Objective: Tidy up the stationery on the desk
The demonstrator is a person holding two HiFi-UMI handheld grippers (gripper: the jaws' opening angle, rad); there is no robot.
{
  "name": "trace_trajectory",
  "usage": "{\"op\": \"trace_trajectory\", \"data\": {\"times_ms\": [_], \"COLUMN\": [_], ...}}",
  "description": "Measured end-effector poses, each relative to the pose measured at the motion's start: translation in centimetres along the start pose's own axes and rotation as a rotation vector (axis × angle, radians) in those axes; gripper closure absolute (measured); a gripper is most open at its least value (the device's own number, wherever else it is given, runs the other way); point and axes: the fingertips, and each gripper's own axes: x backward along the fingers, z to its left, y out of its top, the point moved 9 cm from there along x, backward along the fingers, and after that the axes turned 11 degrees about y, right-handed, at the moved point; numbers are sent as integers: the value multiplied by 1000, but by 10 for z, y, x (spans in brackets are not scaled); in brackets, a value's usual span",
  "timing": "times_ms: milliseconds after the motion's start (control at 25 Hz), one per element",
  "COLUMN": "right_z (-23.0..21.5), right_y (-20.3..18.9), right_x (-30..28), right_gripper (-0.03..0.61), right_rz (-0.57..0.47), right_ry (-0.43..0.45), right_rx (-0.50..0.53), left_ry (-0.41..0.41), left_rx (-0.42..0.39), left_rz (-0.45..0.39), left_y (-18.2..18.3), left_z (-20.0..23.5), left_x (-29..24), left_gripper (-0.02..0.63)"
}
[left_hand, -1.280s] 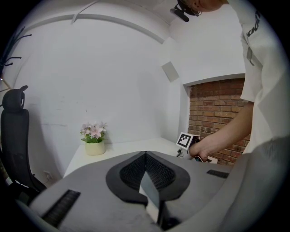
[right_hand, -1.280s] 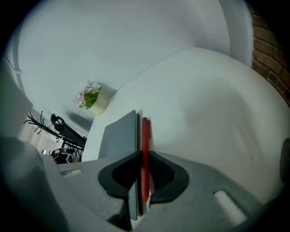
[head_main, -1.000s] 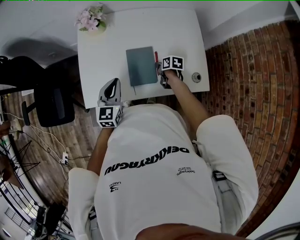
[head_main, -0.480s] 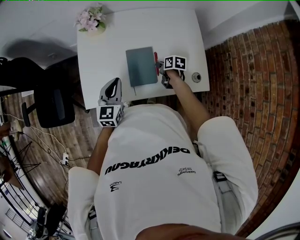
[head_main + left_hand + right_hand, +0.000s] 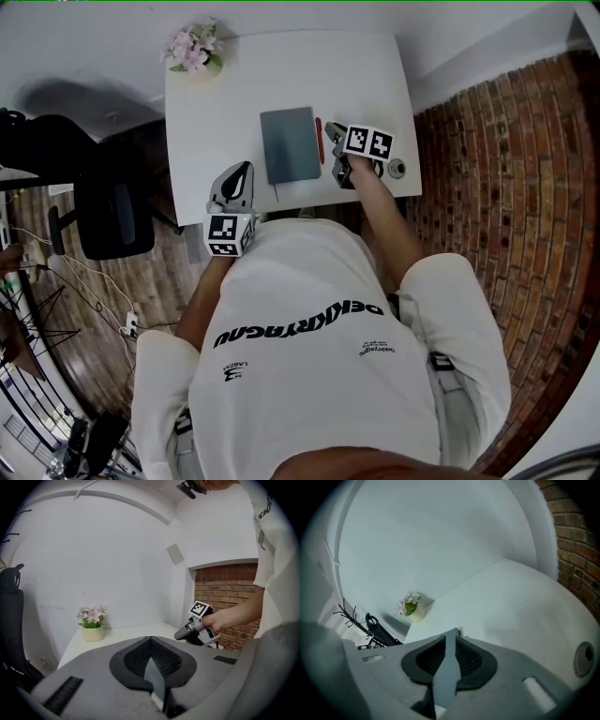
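Note:
A grey notebook (image 5: 291, 145) lies closed on the white desk (image 5: 216, 112), with a red pen (image 5: 320, 141) flat along its right edge. My right gripper (image 5: 333, 129) hovers just right of the pen, jaws shut with nothing seen between them (image 5: 451, 632). My left gripper (image 5: 242, 169) is held at the desk's near edge, left of the notebook, also shut and holding nothing (image 5: 150, 639). The left gripper view shows the right gripper (image 5: 199, 630) and the hand holding it over the desk.
A small pot of pink flowers (image 5: 195, 52) stands at the desk's far left corner (image 5: 93, 623). A small round grey object (image 5: 397, 169) sits near the right edge (image 5: 582, 658). A black chair (image 5: 108, 211) is left of the desk, a brick wall (image 5: 497, 159) to the right.
The right gripper has drifted a little to the right, away from the red pen. The pen lies beside the notebook. The left gripper has held its place.

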Motion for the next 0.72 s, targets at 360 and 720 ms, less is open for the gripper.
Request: {"op": "trace_trajectory", "data": {"times_ms": [360,720], "right_z": [65,123], "right_y": [13,-11], "right_x": [38,49], "right_gripper": [581,581], "right_rz": [-183,-272], "right_ry": [139,234], "right_rx": [274,659], "left_ry": [-23,-21], "left_rx": [6,23], "left_rz": [-2,-26], "left_y": [6,13], "left_z": [-6,-3], "left_x": [-4,-4], "left_gripper": [615,615]}}
